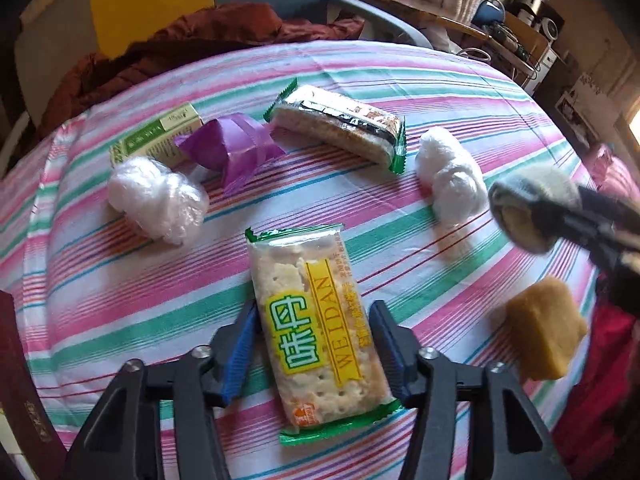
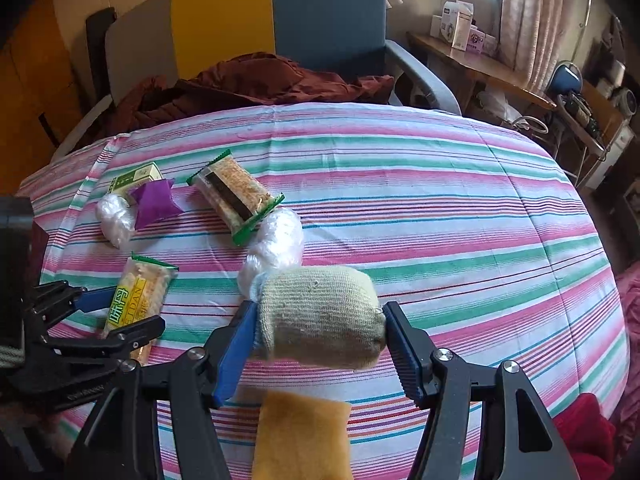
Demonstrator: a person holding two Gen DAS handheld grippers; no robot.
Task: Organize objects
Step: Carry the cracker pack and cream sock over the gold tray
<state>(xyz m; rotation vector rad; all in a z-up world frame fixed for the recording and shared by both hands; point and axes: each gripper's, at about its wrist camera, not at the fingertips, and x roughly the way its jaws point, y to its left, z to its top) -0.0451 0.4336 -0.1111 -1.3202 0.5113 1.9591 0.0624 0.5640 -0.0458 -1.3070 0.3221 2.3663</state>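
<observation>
Gripping the cracker packet (image 1: 316, 332) across its width, our left gripper (image 1: 316, 344) is pinching its edges above the striped cloth (image 1: 400, 256), probably for carrying flat; cotton wads (image 1: 156, 204) are lying beyond. Through the right wrist, our right gripper (image 2: 320, 340) is squeezing a rolled sock (image 2: 320, 316), held clear above the sponge (image 2: 300, 436).

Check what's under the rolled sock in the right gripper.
The rolled sock hangs in the right gripper above the striped cloth. Below its near edge lies a yellow sponge. Cloth directly beneath the sock is hidden.
</observation>
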